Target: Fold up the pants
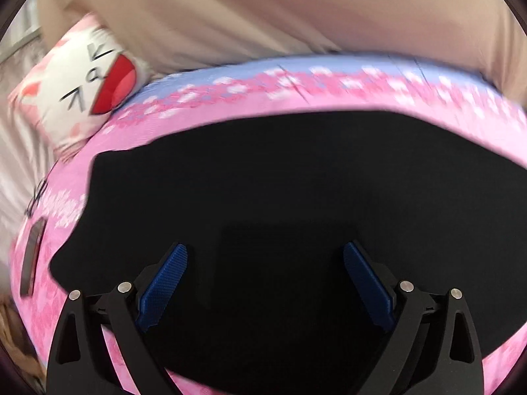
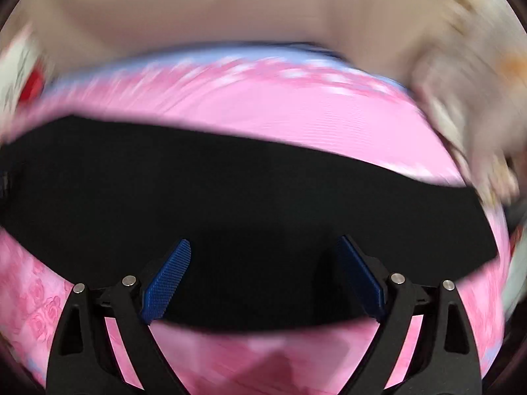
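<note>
The black pants [image 1: 280, 197] lie flat on a pink flowered mat [image 1: 230, 105]. In the left wrist view they fill the middle, with their left edge jagged. My left gripper [image 1: 265, 253] is open and empty, its blue pads [image 1: 164, 283] just above the dark cloth. In the right wrist view the pants [image 2: 230, 197] run as a wide band across the mat [image 2: 280, 115]. My right gripper [image 2: 265, 247] is open and empty over the band's near edge. Both views are blurred.
A white and pink cat-face cushion [image 1: 82, 85] lies at the mat's far left. Beige bedding [image 1: 263, 10] lies beyond the mat. A pale blurred heap [image 2: 467, 98] sits at the mat's right. A dark flat object [image 1: 31, 256] lies on the mat's left edge.
</note>
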